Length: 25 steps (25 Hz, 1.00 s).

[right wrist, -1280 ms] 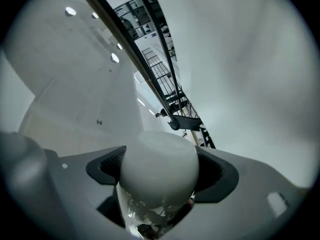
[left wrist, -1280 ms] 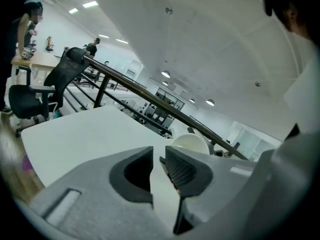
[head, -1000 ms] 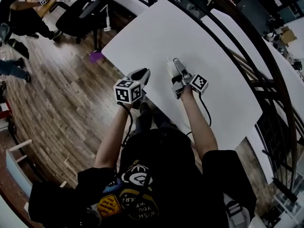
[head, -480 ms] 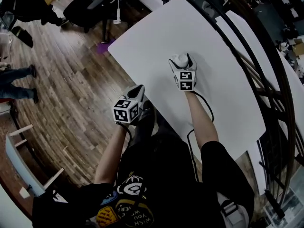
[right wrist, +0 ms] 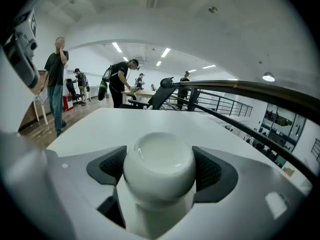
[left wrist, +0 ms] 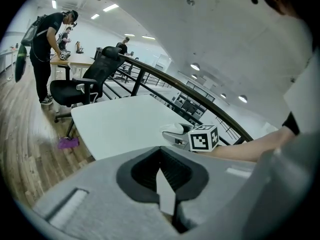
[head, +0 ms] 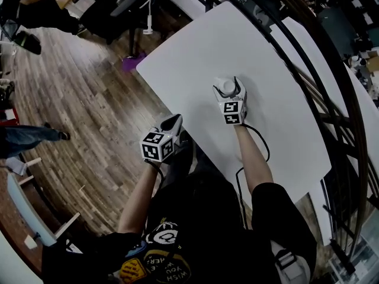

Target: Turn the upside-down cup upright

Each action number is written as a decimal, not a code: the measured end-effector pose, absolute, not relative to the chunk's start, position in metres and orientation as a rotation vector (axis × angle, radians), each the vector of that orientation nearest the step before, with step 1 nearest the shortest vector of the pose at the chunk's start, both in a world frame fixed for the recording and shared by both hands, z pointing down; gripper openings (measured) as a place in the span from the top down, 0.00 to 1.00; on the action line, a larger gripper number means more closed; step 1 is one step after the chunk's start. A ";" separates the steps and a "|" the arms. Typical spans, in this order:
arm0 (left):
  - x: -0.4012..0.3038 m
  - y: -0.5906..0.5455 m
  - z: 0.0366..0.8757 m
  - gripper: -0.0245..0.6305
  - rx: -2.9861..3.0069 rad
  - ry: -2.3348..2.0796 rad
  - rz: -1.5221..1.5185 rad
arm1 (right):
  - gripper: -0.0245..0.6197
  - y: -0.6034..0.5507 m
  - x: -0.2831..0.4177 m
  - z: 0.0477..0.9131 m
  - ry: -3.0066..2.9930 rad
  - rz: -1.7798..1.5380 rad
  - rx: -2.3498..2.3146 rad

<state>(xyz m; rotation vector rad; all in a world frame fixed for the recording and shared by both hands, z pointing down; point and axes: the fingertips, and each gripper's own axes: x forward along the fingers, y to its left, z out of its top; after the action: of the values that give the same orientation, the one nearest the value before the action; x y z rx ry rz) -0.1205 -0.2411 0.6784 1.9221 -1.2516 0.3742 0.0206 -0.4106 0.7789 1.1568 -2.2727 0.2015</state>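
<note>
Right gripper view: right claw grips the white cup by its sides, so the rimmed hollow end faces up. I judge it mouth-up and ready to set down. Head view puts it mid-bench; contact with the bench unclear. Left claw is closed and empty, held off the near edge, clear of the work. No print on cup.

Black printed T-shirt — grey left gripper, right gripper, black-and-white marker cubes.
</note>
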 end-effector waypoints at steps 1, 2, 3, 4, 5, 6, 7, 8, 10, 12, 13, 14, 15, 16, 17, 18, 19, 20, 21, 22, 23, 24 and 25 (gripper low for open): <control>-0.117 -0.241 0.678 0.96 1.936 -1.233 0.375 | 0.33 -0.405 0.023 0.777 -2.291 0.241 1.160; -0.113 -0.241 0.676 0.96 1.950 -1.211 0.371 | 0.33 -0.400 0.026 0.775 -2.307 0.275 1.167; -0.110 -0.241 0.674 0.96 1.964 -1.192 0.365 | 0.33 -0.394 0.029 0.772 -2.316 0.297 1.179; -0.107 -0.240 0.672 0.95 1.976 -1.180 0.361 | 0.33 -0.388 0.034 0.767 -2.317 0.308 1.197; -0.106 -0.240 0.670 0.96 1.989 -1.173 0.358 | 0.37 -0.381 0.039 0.760 -2.313 0.312 1.222; -0.104 -0.240 0.667 0.96 2.000 -1.169 0.356 | 0.45 -0.373 0.045 0.752 -2.301 0.310 1.259; -0.103 -0.239 0.665 0.96 2.013 -1.167 0.356 | 0.58 -0.364 0.053 0.742 -2.285 0.306 1.305; -0.102 -0.238 0.662 0.96 2.025 -1.166 0.356 | 0.81 -0.354 0.060 0.730 -2.275 0.304 1.353; -0.098 -0.234 0.654 0.96 2.053 -1.163 0.353 | 0.96 -0.331 0.066 0.702 -2.297 0.336 1.414; -0.094 -0.229 0.645 0.96 2.084 -1.161 0.339 | 0.96 -0.304 0.067 0.675 -2.336 0.397 1.451; -0.091 -0.226 0.640 0.96 2.100 -1.163 0.330 | 0.96 -0.291 0.067 0.663 -2.348 0.426 1.472; -0.088 -0.223 0.637 0.96 2.115 -1.167 0.326 | 0.96 -0.277 0.067 0.652 -2.354 0.456 1.494; -0.084 -0.219 0.633 0.96 2.128 -1.173 0.325 | 0.96 -0.262 0.069 0.644 -2.352 0.487 1.512; -0.078 -0.215 0.630 0.96 2.141 -1.177 0.325 | 0.96 -0.245 0.071 0.638 -2.341 0.515 1.527; -0.072 -0.208 0.625 0.96 2.156 -1.174 0.323 | 0.96 -0.227 0.072 0.633 -2.326 0.543 1.540; -0.066 -0.199 0.619 0.95 2.179 -1.168 0.323 | 0.96 -0.208 0.073 0.628 -2.312 0.576 1.555; -0.059 -0.190 0.613 0.95 2.212 -1.160 0.328 | 0.96 -0.191 0.073 0.624 -2.305 0.615 1.572; -0.053 -0.181 0.607 0.95 2.253 -1.152 0.341 | 0.96 -0.175 0.073 0.620 -2.304 0.656 1.589; -0.047 -0.172 0.602 0.95 2.297 -1.145 0.358 | 0.96 -0.161 0.072 0.618 -2.311 0.690 1.601; -0.042 -0.163 0.597 0.95 2.333 -1.136 0.372 | 0.96 -0.148 0.070 0.615 -2.319 0.707 1.599; -0.038 -0.154 0.592 0.95 2.358 -1.125 0.382 | 0.96 -0.135 0.067 0.613 -2.326 0.707 1.582; -0.036 -0.144 0.590 0.96 2.370 -1.116 0.384 | 0.96 -0.124 0.063 0.610 -2.334 0.694 1.556; -0.034 -0.136 0.587 0.96 2.372 -1.111 0.378 | 0.96 -0.114 0.059 0.608 -2.347 0.676 1.529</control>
<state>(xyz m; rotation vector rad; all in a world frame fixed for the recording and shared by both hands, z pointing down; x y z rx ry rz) -0.0340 -0.1360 0.5872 2.3724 -1.1109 0.3781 0.0594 -0.1137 0.6080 1.5294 -2.3466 0.6756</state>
